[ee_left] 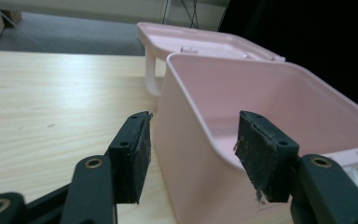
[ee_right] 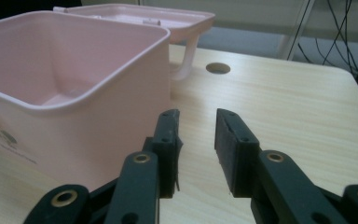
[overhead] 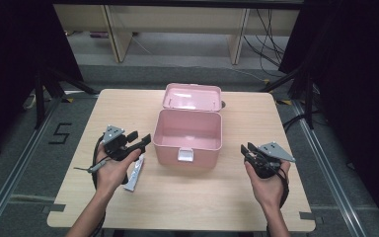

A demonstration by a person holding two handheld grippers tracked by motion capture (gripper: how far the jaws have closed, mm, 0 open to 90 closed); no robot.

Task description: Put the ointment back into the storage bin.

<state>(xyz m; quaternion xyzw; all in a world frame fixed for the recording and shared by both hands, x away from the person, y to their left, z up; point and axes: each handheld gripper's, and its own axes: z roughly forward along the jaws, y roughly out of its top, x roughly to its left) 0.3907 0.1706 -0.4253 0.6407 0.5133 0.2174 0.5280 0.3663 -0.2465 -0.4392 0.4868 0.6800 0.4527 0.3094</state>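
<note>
The left gripper is standing with its jaws spread wide and gripping nothing, pointing at the left wall of the pink box, just short of it. The right gripper is likewise parted and empty, hovering near the box's right side. The box is sitting open at the middle of the table, its lid lying back behind it. A white tube is lying left of the box, under the left hand.
</note>
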